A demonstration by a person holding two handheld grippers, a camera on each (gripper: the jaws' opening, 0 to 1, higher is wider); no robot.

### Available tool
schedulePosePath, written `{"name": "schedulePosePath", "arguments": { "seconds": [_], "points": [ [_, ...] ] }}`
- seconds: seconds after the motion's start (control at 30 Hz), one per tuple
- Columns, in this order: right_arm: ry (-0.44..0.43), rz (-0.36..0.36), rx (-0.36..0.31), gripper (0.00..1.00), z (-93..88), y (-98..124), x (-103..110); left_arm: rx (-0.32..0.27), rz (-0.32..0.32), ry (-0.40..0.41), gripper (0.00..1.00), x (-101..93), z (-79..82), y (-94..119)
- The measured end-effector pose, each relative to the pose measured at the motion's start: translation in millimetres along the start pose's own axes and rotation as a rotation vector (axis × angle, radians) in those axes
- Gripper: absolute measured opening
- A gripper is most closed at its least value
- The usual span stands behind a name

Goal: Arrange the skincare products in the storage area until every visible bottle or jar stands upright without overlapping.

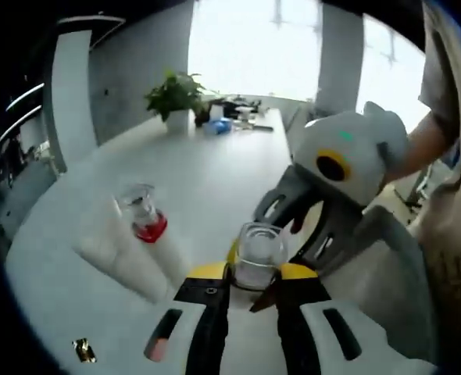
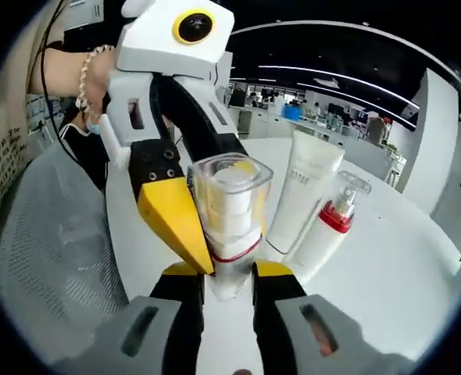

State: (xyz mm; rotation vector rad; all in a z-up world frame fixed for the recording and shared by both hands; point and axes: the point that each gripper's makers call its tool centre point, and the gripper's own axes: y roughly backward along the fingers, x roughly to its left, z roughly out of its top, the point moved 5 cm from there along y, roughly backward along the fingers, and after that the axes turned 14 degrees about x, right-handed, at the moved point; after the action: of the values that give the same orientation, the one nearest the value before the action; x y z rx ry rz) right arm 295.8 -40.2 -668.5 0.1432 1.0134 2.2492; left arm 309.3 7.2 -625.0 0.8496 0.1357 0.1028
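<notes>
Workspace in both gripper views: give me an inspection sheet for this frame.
Surface: white table, mostly bare.
Job's things: clear-capped bottle upright between both grippers' jaws; white tube and red-collared pump bottle lying together beside it.
Clutter: potted plant and small items at the far end; small gold object near the edge.
Grippers: left hand-held gripper and right hand-held gripper both shut on the bottle.
Cables: thin black cable.
Surroundings: office, bright windows, grey mesh chair.

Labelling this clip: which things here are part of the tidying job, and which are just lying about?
Job: clear-capped bottle between both grippers' jaws; white tube; red-collared pump bottle; left gripper; right gripper.

Lying about: potted plant; clutter at the table's far end.
</notes>
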Motion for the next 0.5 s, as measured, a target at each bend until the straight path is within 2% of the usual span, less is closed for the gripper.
{"name": "schedulePosePath", "arguments": {
  "seconds": [0.17, 0.5],
  "points": [
    [-0.019, -0.001, 0.033, 0.23, -12.6, -10, 0, 0.019, -0.012, 0.01, 0.18, 3.7, -7.8, -13],
    [-0.038, 0.001, 0.068, 0.23, -24.9, -23, -3, 0.046, -0.022, 0.022, 0.18, 9.2, -15.7, -29]
  ]
}}
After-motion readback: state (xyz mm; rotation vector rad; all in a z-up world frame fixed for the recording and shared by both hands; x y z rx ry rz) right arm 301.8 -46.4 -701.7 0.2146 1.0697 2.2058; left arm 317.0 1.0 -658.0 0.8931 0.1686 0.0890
